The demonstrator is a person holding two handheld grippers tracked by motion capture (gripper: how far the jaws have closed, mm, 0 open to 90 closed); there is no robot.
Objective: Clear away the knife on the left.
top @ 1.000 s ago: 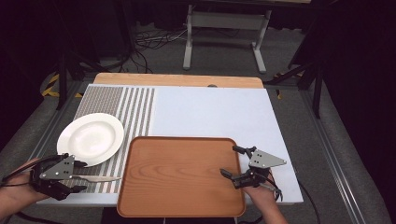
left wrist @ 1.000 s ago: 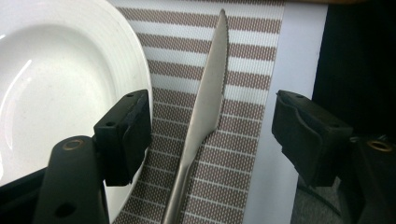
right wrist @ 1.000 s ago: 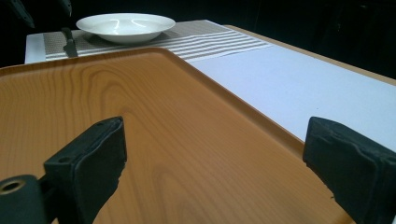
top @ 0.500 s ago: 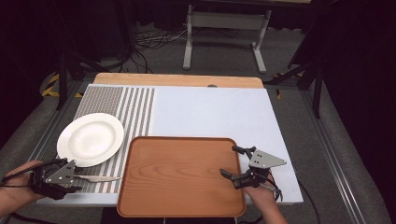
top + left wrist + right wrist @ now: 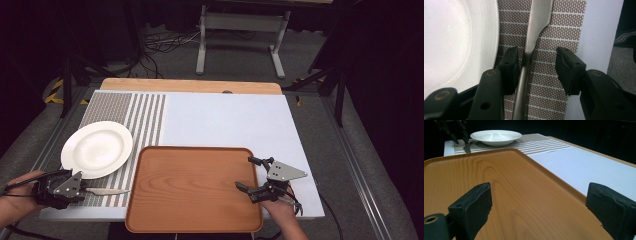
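Observation:
A silver table knife [image 5: 107, 191] lies on the striped placemat [image 5: 125, 110], just in front of a white plate [image 5: 97, 149]. My left gripper [image 5: 80, 186] is low over the knife's handle [image 5: 534, 37]. Its jaws have just been closing with the handle between them. One pad sits against the handle's side next to the plate [image 5: 456, 40], while the other still stands clear, so my left gripper [image 5: 536, 57] is open. My right gripper [image 5: 245, 173] rests open over the right rim of the wooden tray [image 5: 192, 187], nothing between its pads [image 5: 539, 202].
The tray [image 5: 499, 182] lies on a white mat [image 5: 225, 120] at the table's near edge. In the right gripper view the plate [image 5: 495, 136] and the left gripper [image 5: 459, 138] show beyond it. Dark floor, cables and a stand lie behind the table.
The left hand has shifted only slightly at the near left corner. Knife, plate, tray and right gripper lie as before.

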